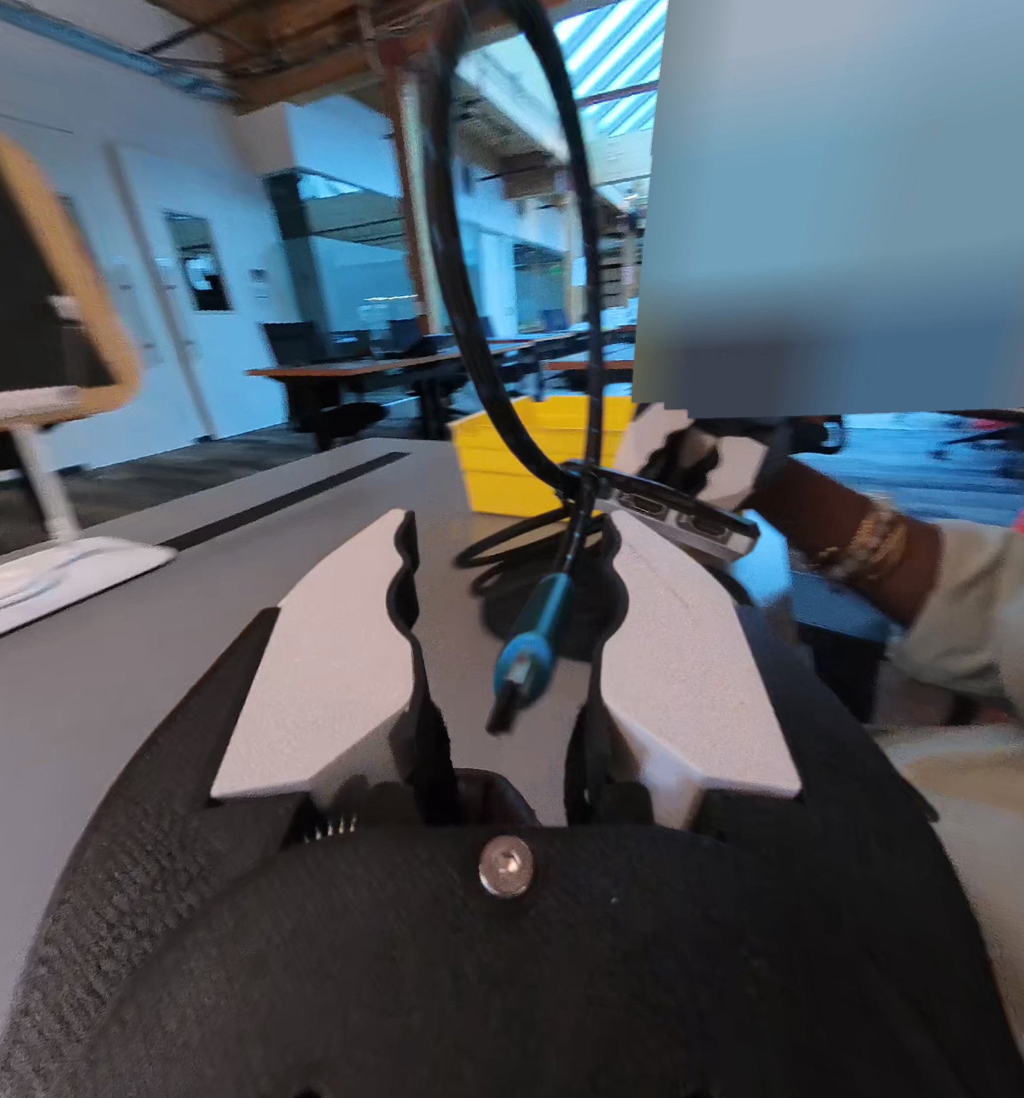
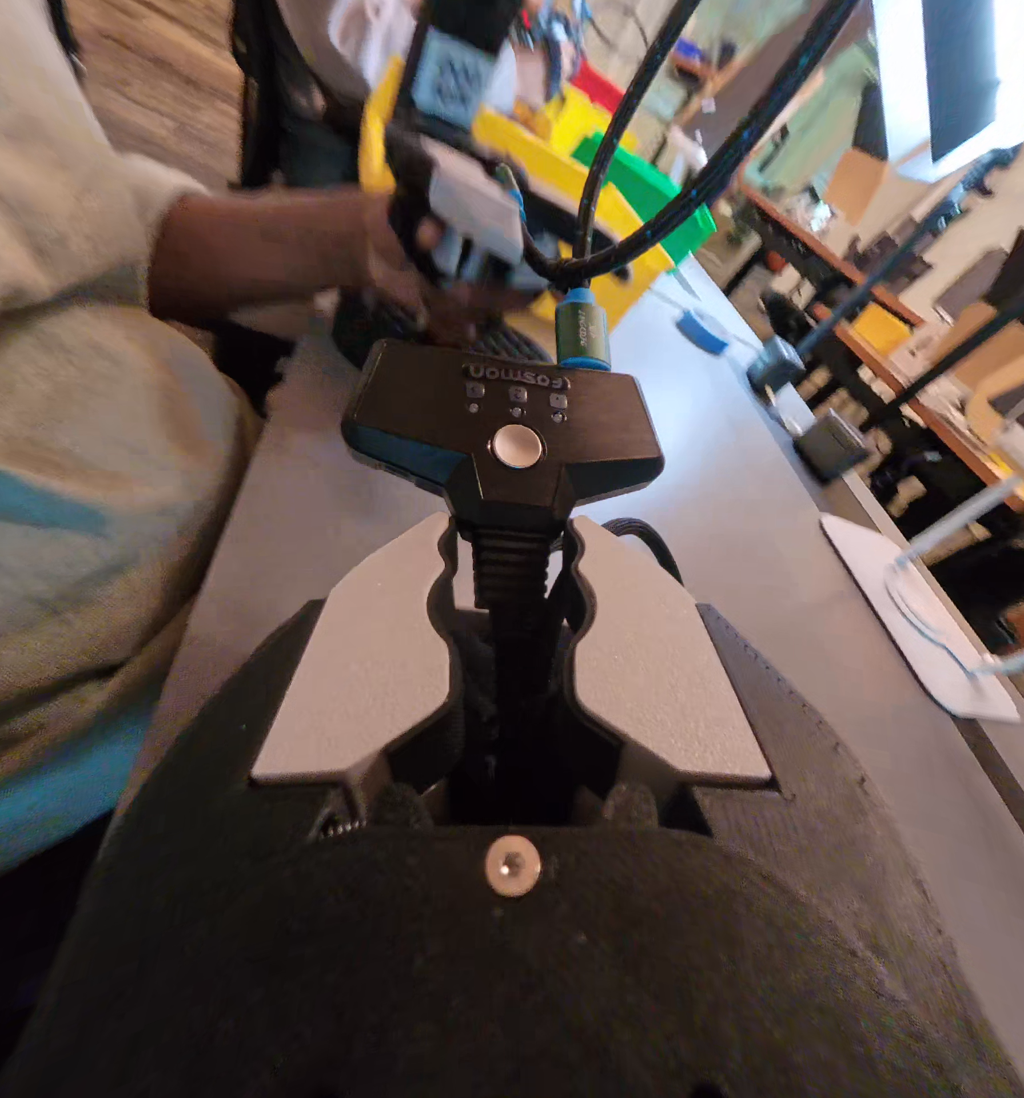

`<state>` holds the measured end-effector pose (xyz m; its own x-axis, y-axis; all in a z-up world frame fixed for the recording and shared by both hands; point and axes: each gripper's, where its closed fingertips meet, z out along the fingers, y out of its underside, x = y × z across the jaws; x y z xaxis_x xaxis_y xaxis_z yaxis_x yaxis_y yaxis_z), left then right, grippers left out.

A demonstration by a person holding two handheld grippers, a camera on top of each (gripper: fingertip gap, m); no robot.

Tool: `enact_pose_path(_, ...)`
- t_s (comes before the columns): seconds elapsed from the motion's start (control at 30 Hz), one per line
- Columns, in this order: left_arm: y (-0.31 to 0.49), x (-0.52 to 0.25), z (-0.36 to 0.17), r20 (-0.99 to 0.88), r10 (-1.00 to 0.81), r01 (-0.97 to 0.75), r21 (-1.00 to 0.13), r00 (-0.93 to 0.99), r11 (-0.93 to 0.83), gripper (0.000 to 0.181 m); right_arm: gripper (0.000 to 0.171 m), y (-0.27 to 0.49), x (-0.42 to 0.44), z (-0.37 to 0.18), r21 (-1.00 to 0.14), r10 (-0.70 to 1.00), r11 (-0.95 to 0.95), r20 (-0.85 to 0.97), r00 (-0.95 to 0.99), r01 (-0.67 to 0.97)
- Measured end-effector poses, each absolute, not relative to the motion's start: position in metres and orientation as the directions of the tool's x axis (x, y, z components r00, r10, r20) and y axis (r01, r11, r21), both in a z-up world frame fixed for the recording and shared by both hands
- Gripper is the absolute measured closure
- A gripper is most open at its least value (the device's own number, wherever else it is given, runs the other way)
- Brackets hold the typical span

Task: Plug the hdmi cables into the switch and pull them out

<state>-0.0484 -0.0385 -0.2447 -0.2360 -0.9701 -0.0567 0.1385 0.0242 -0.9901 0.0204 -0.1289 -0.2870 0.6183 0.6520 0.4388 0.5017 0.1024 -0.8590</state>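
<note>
In the left wrist view, the left gripper (image 1: 512, 535) stands with its jaws spread apart, clamping nothing; a blue HDMI plug (image 1: 530, 644) hangs loose between the white fingers (image 1: 343, 647), its metal tip pointing near. Beyond it, black cable (image 1: 497, 333) coils on the grey table (image 1: 212, 606) and loops high overhead. Farther right, the right gripper (image 1: 684, 460) holds the switch (image 1: 684, 520) off the table, in front of a yellow bin (image 1: 515, 469). In the right wrist view, the right gripper (image 2: 512, 535) is closed on the ribbed neck of the black switch (image 2: 500, 410), with a second blue plug (image 2: 582, 330) seated in its far right port.
</note>
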Motion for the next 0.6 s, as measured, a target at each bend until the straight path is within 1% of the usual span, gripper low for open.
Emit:
enact_pose_path(0.1,-0.004,-0.074,-0.23,-0.096,-0.992,0.124,-0.988,-0.076,0.087,0.123,0.136,-0.122,0.042,-0.304,-0.802,0.603,-0.034,0.46,0.652,0.596)
enact_pose_path(0.2,0.009,-0.097,-0.209,-0.182,-0.982,0.116,-0.976,0.046,0.187,0.126,0.136,-0.118,0.047,-0.328,-0.711,0.621,-0.145,0.476,0.623,0.688)
enact_pose_path(0.27,0.012,-0.112,-0.194,-0.243,-0.962,0.109,-0.96,0.123,0.256,0.13,0.136,-0.115,0.044,-0.341,-0.674,0.641,-0.185,0.469,0.607,0.716)
enact_pose_path(0.33,0.012,-0.128,-0.18,-0.291,-0.94,0.109,-0.943,0.181,0.313,0.132,0.136,-0.111,0.039,-0.345,-0.676,0.653,-0.197,0.45,0.61,0.71)
enact_pose_path(0.4,0.018,-0.149,-0.166,-0.314,-0.915,0.102,-0.932,0.252,0.348,0.132,0.135,-0.11,0.038,-0.351,-0.655,0.663,-0.222,0.441,0.605,0.722)
enact_pose_path(0.5,0.037,-0.193,-0.148,-0.272,-0.888,0.107,-0.937,0.37,0.332,0.131,0.135,-0.108,0.04,-0.353,-0.638,0.649,-0.246,0.451,0.613,0.73)
enact_pose_path(0.53,0.045,-0.212,-0.14,-0.245,-0.875,0.129,-0.937,0.418,0.324,0.131,0.132,-0.108,0.041,-0.352,-0.645,0.642,-0.25,0.448,0.622,0.722)
enact_pose_path(0.6,0.064,-0.25,-0.133,-0.189,-0.83,0.141,-0.942,0.524,0.303,0.132,0.12,-0.107,0.041,-0.348,-0.675,0.632,-0.244,0.434,0.642,0.696)
